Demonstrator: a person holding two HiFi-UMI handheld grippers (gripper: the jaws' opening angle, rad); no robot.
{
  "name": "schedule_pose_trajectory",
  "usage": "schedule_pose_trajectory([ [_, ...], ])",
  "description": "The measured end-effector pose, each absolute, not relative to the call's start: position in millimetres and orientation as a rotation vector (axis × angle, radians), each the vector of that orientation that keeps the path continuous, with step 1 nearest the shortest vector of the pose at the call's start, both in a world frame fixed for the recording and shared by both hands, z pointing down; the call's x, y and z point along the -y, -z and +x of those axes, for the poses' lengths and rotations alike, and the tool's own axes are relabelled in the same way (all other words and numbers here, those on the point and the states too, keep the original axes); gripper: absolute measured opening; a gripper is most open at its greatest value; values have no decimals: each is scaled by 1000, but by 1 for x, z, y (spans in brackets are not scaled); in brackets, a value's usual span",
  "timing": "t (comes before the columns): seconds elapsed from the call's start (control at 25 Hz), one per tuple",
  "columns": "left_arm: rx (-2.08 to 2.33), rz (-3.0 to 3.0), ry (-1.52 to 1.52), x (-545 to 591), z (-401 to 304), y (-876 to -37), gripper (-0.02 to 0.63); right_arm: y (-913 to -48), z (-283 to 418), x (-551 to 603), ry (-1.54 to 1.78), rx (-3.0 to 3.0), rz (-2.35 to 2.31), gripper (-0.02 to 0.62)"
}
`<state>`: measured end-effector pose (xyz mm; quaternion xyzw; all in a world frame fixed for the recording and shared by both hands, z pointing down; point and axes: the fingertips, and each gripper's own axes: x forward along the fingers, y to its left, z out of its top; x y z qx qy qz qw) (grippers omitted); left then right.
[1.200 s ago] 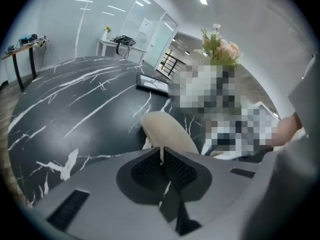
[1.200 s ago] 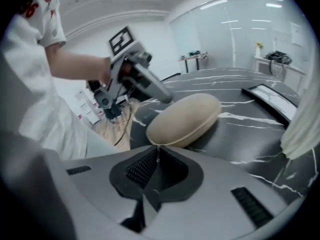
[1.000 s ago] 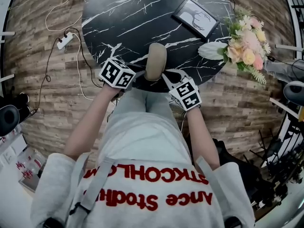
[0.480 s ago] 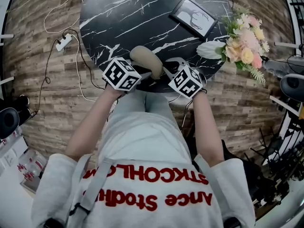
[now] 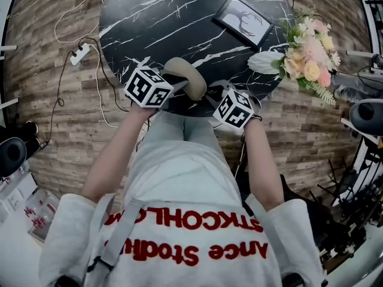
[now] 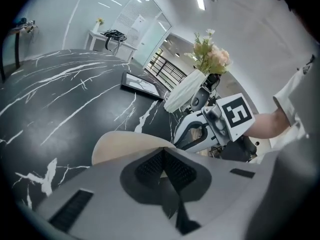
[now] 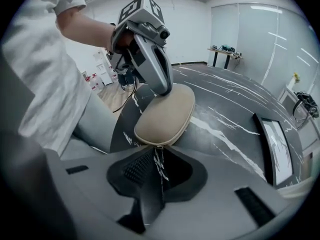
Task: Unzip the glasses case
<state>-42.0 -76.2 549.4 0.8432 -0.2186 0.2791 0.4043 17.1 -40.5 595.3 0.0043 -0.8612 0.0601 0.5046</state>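
Note:
The beige glasses case (image 5: 187, 76) sits at the near edge of the black marble table (image 5: 179, 17), closed as far as I can see. My left gripper (image 5: 175, 87) is shut on its far end; the right gripper view shows those fingers (image 7: 161, 84) clamped on the case (image 7: 167, 114). In the left gripper view the case (image 6: 127, 146) lies just behind the shut jaws (image 6: 162, 156). My right gripper (image 5: 207, 97) is at the case's near end. Its jaws (image 7: 159, 156) have just been opening; a narrow gap shows the table between them, and the small zipper pull (image 7: 158, 146) is at their tips, not gripped.
A black picture frame (image 5: 245, 21) lies flat further back on the table. A white vase of flowers (image 5: 305, 55) stands at the right edge. A power strip (image 5: 81, 51) and cables lie on the wooden floor to the left. The person's lap is just below the table edge.
The case has swung from pointing straight away to leaning left. The left gripper moved up and away with it. The right gripper rolled and drew back slightly from the case's near end.

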Motion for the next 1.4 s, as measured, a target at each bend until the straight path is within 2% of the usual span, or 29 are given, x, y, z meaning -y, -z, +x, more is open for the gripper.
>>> schedule_pose_trajectory([
  [0.32,547,2110,-702,77,-42,-552,6,-602,6,8,-116,2074,-28,31],
  [0.52,547,2123,-691,77,-41,-550,6,-610,-7,-20,-259,2114,40,31],
  [0.68,601,2178,-659,79,-46,-544,6,-591,1,2,-370,2198,228,31],
  [0.92,804,2335,-483,105,-62,-487,6,-492,18,77,-195,2429,744,15],
  [1.12,1038,2477,-362,137,-78,-417,6,-386,28,119,-199,2644,1130,15],
  [1.4,1321,2599,-137,170,-96,-314,6,-274,45,143,-33,2807,1403,14],
])
